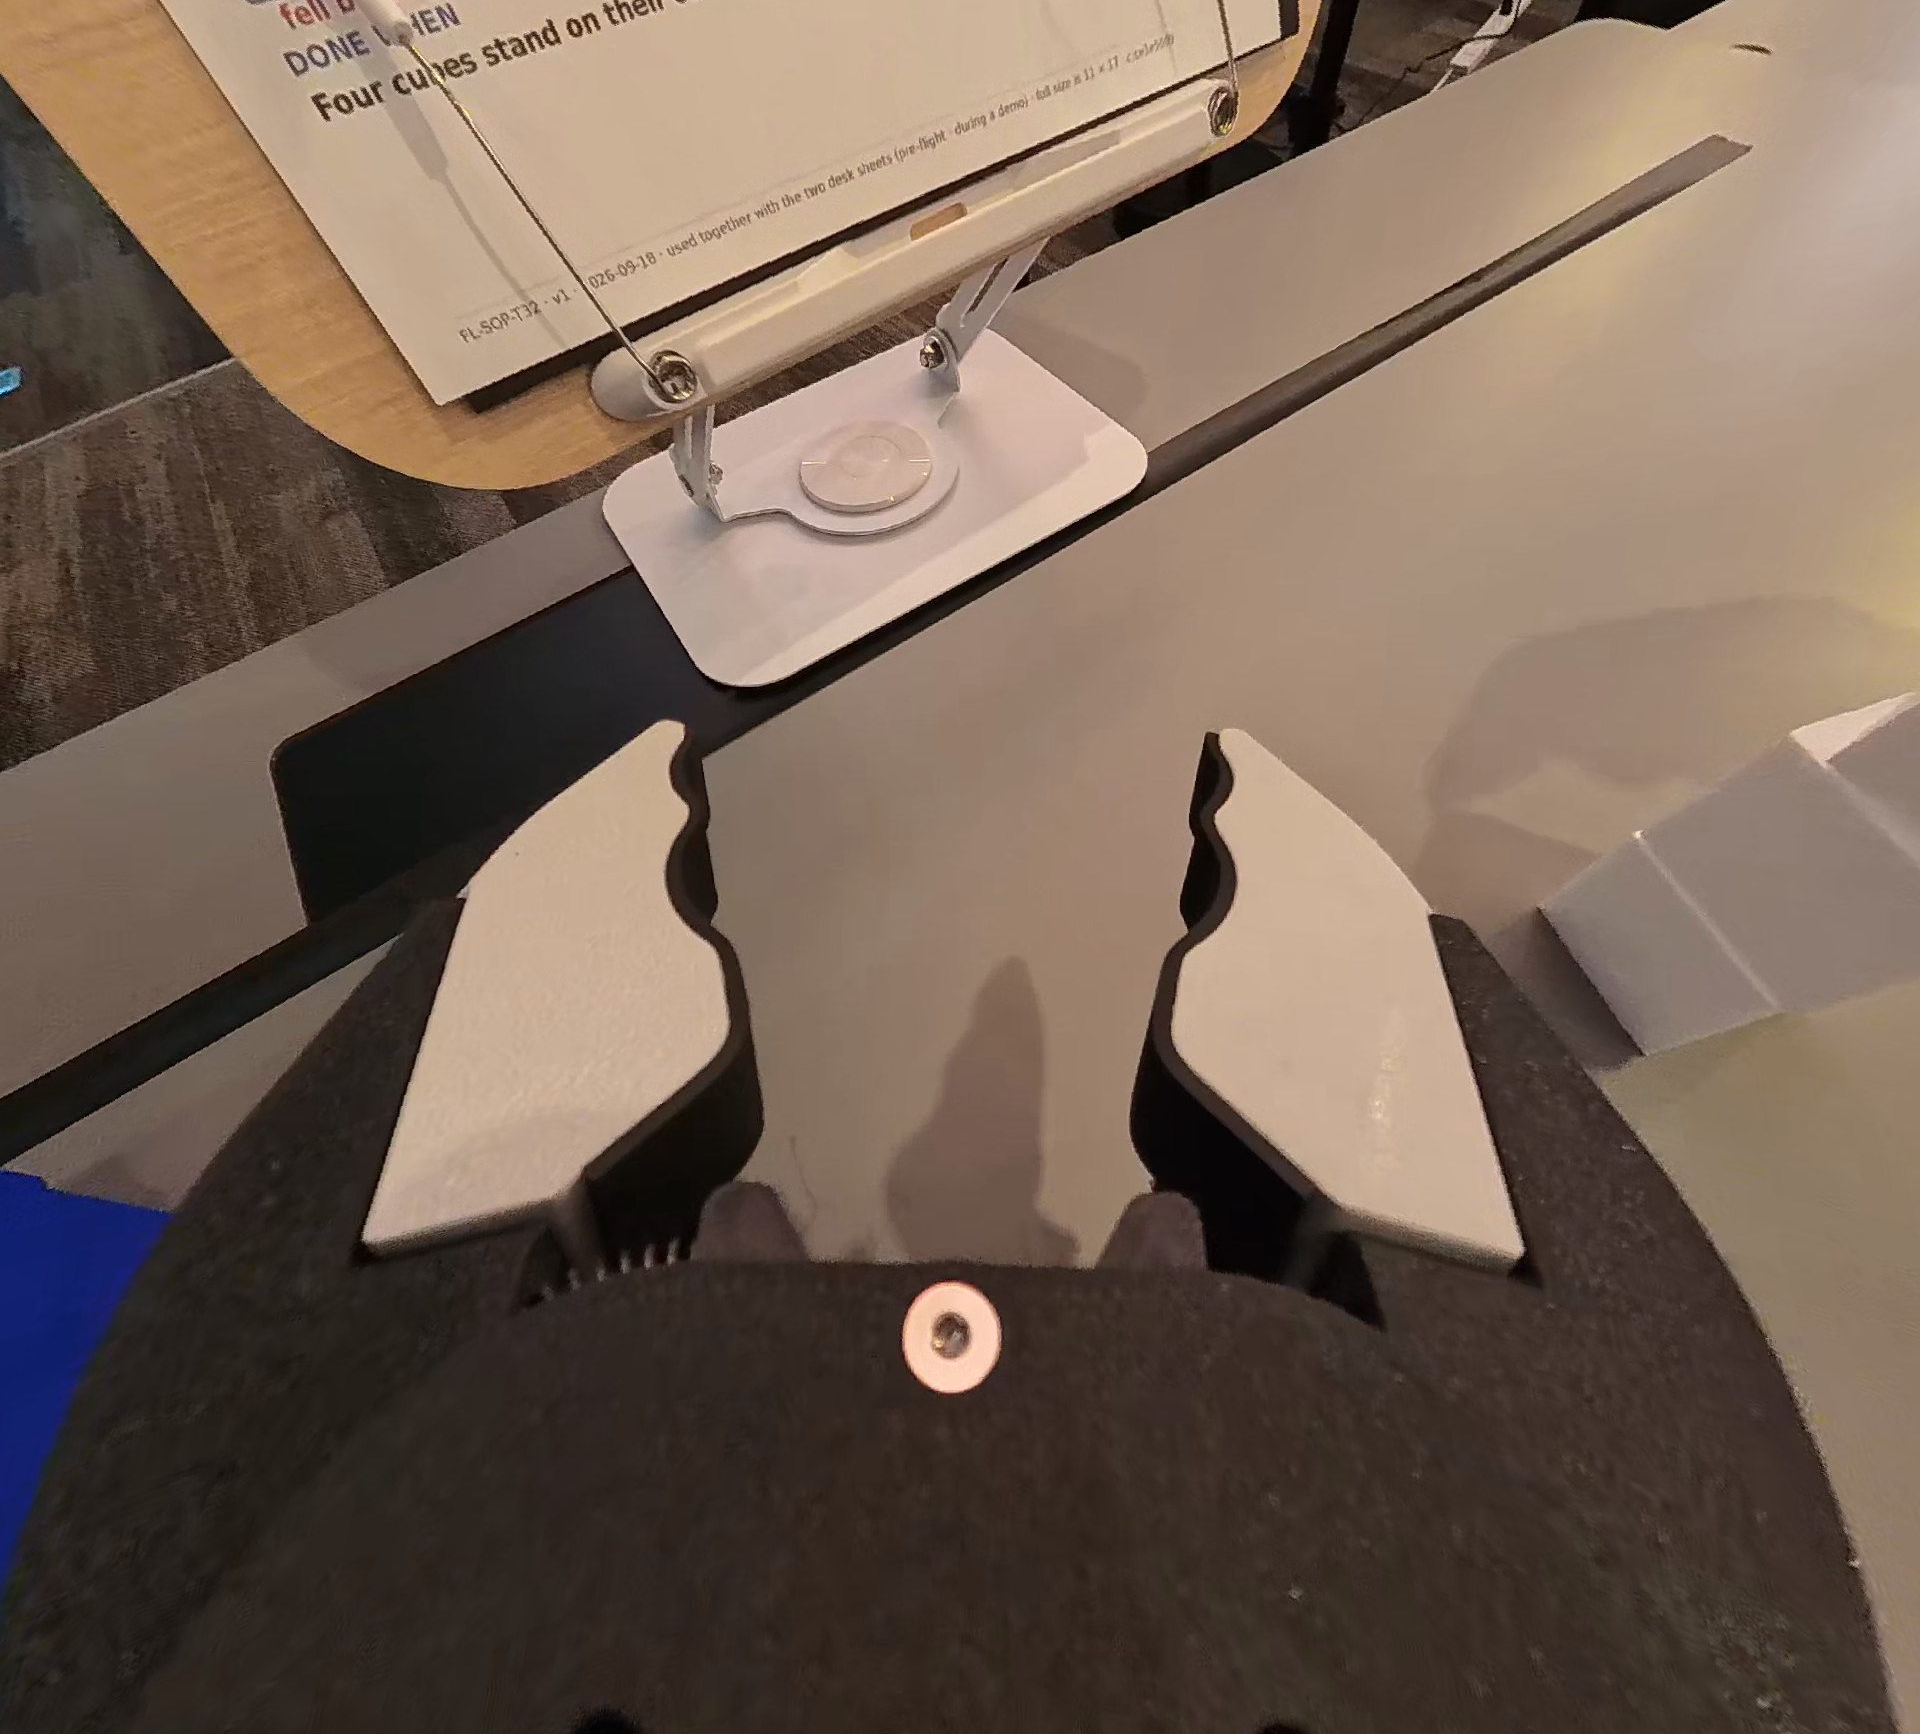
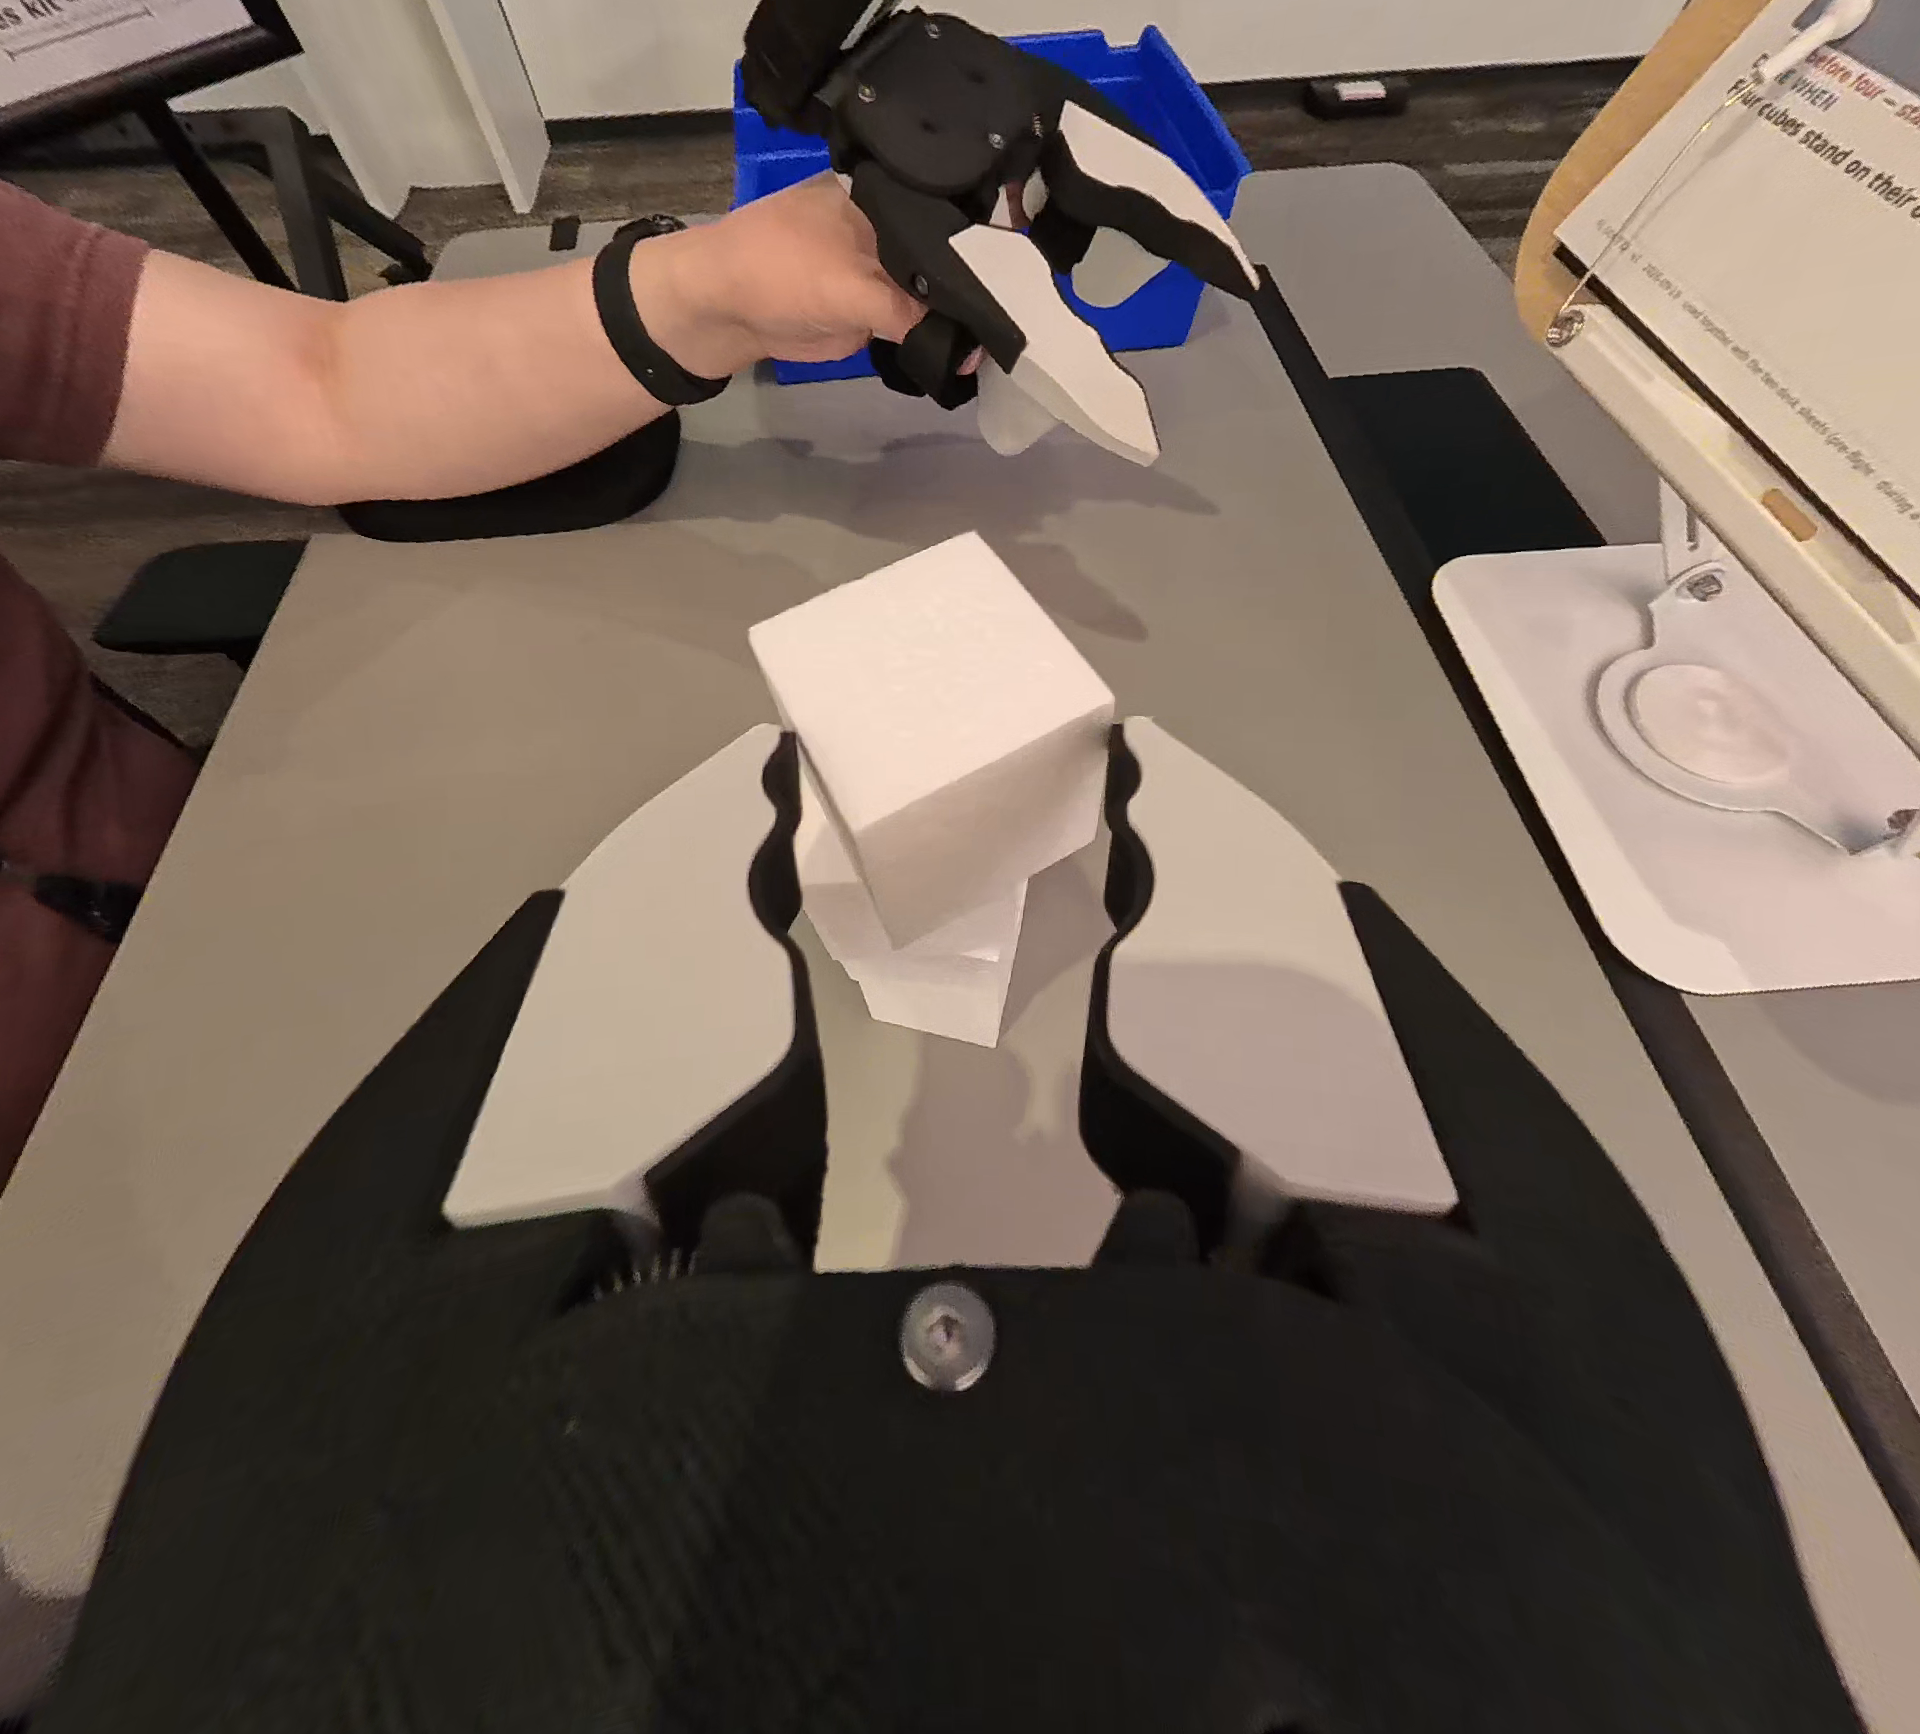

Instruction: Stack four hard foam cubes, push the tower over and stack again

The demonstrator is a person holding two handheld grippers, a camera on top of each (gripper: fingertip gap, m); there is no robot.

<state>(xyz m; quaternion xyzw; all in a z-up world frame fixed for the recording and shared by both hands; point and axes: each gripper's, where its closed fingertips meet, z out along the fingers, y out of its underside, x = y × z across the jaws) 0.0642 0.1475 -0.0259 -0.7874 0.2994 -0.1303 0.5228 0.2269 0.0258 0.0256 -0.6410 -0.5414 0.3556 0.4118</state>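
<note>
The right claw [image 2: 951, 749], black with pale grey finger plates, stands spread apart, its tips on either side of the top white hard foam cube [image 2: 935, 728]; whether they touch it cannot be told. That cube sits twisted and tilted atop a stack of white foam cubes [image 2: 935, 978] on the grey surface [image 2: 468, 697]; how many lie beneath is hidden.

Beyond the stack, the left claw [image 2: 1195, 354] is held in a person's hand [image 2: 790, 292] above the surface, its fingers wide apart and holding nothing. In its own view, only bare surface shows between the fingers, with the stack's edge at the right.

Behind it a blue plastic bin [image 2: 1174, 126] sits at the far edge. To the right stands a white-based wooden document stand [image 2: 1662, 749] carrying a printed sheet.
</note>
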